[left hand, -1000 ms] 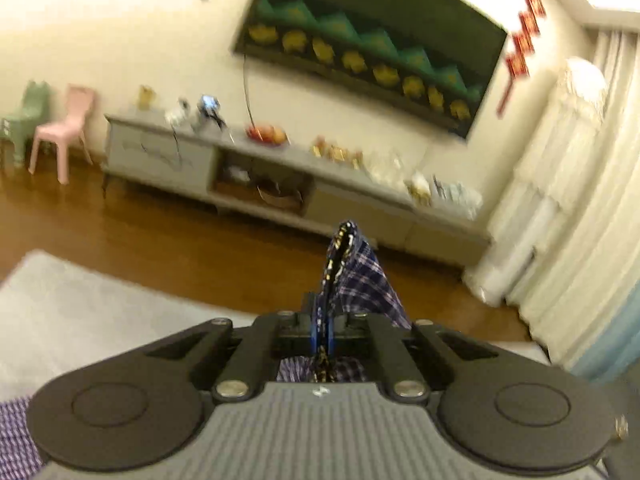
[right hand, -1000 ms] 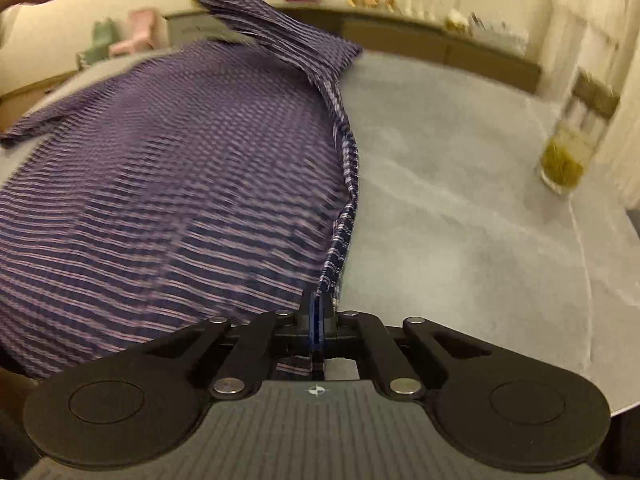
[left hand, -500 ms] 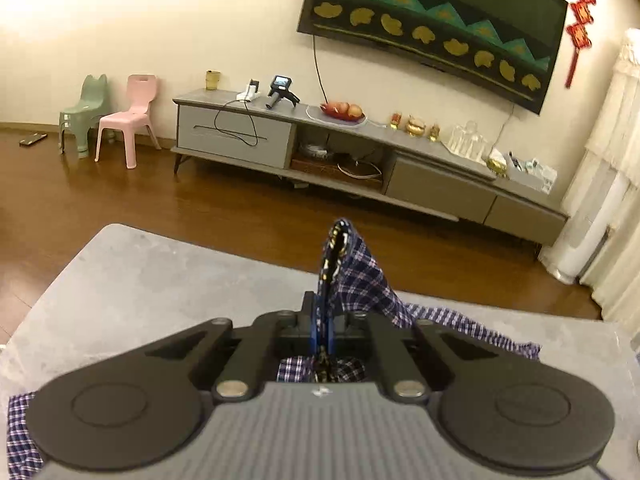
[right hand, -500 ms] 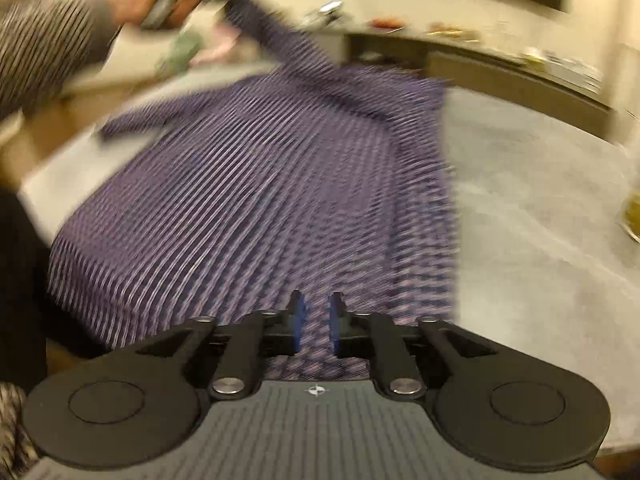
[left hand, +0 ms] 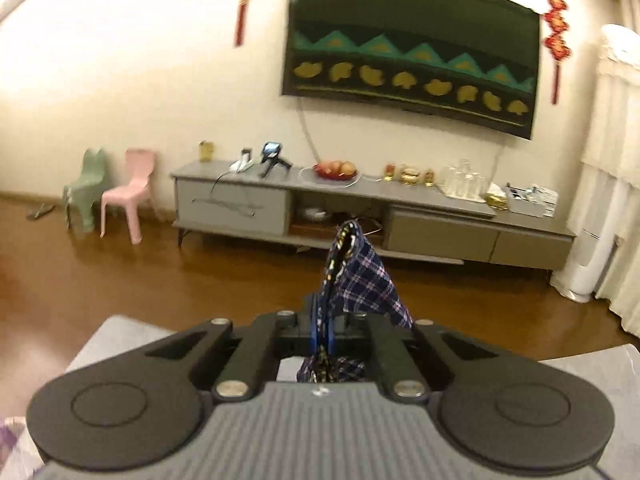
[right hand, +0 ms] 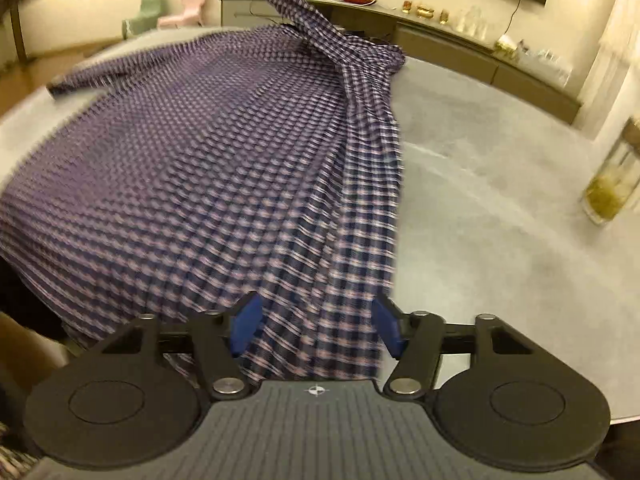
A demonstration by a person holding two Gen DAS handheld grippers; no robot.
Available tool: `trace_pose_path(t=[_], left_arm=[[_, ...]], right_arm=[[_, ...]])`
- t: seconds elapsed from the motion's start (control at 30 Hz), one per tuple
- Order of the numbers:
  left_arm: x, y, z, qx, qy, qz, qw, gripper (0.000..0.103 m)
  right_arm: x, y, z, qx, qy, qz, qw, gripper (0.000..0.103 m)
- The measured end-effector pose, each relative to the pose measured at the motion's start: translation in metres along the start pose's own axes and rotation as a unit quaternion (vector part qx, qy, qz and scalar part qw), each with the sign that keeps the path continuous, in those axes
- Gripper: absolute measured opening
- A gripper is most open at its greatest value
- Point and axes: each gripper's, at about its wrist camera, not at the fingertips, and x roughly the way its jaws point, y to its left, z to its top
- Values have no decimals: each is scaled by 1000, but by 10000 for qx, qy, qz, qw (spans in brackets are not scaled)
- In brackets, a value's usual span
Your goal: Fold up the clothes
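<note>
Showing an early stage of folding: the checked shirt [right hand: 224, 168] lies spread over the left and middle of the grey table [right hand: 500, 216], its body fairly flat, with no finished fold visible. At far left a sleeve [right hand: 80, 78] trails toward the table's rim, and the shirt's near hem hangs over the near edge. Further right, one corner of the cloth is lifted off the table, rising out of the top of the right wrist view into a twisted ridge. In the left wrist view the left gripper [left hand: 320, 320] is closed tight on that corner, which stands up in front of its fingers. The right gripper [right hand: 316, 328] hovers over the shirt's right border; its jaws have just been opening, and the fabric lies under the gap between the pads without being pinched. Judged from this, the folds themselves remain to be made. Right of the shirt the table is bare up to a glass jar [right hand: 612, 184] near the right rim, the only obstacle; the far half is likewise free for moving.
</note>
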Motion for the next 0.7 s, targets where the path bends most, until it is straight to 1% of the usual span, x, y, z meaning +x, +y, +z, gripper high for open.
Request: trace_pose_path(t=[0.07, 0.1, 0.13, 0.2, 0.27, 0.3, 0.33, 0.43, 0.53, 0.57, 0.67, 0.7], left_arm=[[0, -10, 5, 58, -47, -44, 10000, 5], [0, -15, 8, 88, -71, -65, 9999, 5], [1, -20, 10, 108, -83, -92, 9999, 5], [1, -31, 16, 143, -109, -161, 9997, 5], [-2, -42, 20, 203, -169, -257, 9993, 5], [-3, -48, 22, 252, -213, -312, 9990, 5], [-5, -54, 24, 301, -250, -355, 9986, 5], [-10, -70, 29, 453, -351, -469, 9973, 5], [-13, -83, 32, 563, -420, -558, 9960, 5], [-14, -86, 32, 581, -431, -565, 9958, 5], [-15, -89, 34, 605, -444, -558, 9956, 5], [-16, -89, 36, 612, -451, -546, 9956, 5]], right_arm=[[4, 0, -7, -60, 86, -105, 9999, 62], [3, -1, -6, 0, 83, -56, 10000, 57], [2, -2, -4, 51, 82, -21, 10000, 37], [5, -3, 0, 90, 85, -74, 9999, 6], [6, -16, 0, 390, 35, 64, 9992, 5], [8, -18, 0, 528, 3, 99, 9986, 2], [8, -20, 4, 644, -36, 122, 9978, 2], [-7, -33, 3, 1003, -174, 245, 9945, 0], [-19, -39, 2, 1170, -302, 301, 9922, 0], [-20, -36, 1, 1167, -292, 296, 9923, 0], [-14, -28, -4, 917, -62, 77, 9957, 1], [-9, -24, -6, 811, 31, 19, 9967, 6]])
